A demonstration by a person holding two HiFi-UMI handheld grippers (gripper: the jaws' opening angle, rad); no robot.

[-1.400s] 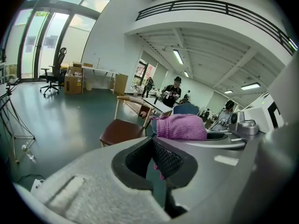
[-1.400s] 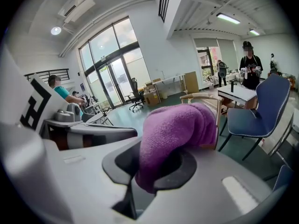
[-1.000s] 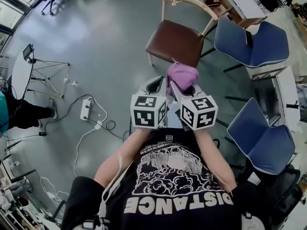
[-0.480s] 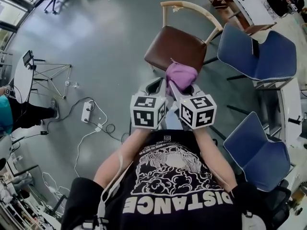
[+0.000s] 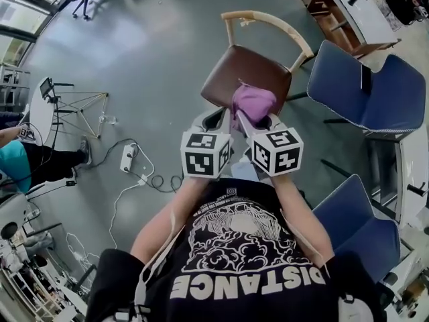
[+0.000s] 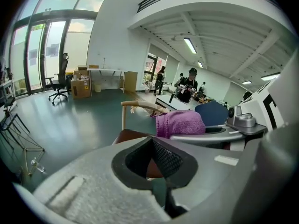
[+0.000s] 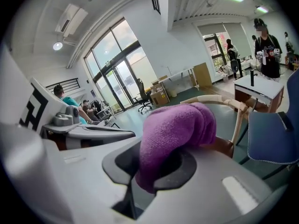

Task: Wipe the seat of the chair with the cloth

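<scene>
The chair stands ahead of me, with a brown seat (image 5: 244, 78) and a curved wooden backrest (image 5: 268, 24). My right gripper (image 5: 260, 122) is shut on a purple cloth (image 5: 253, 103), which bunches up out of its jaws (image 7: 175, 129). The cloth hangs in the air over the near edge of the seat and does not touch it. My left gripper (image 5: 216, 121) is close beside the right one, shut with nothing in it. In the left gripper view the cloth (image 6: 180, 123) shows to the right, and the seat (image 6: 127, 136) lies beyond the jaws.
Two blue chairs stand to the right, one far (image 5: 365, 89) and one near (image 5: 348, 228). A wooden desk (image 5: 348, 9) is at the back right. A power strip with cables (image 5: 127, 158) and a tripod stand (image 5: 72, 106) lie on the floor to the left. A person in teal (image 5: 27, 163) is at the left edge.
The chair has drawn nearer in the head view as I step toward it. Both grippers keep the same pose, the cloth still held in the right one.
</scene>
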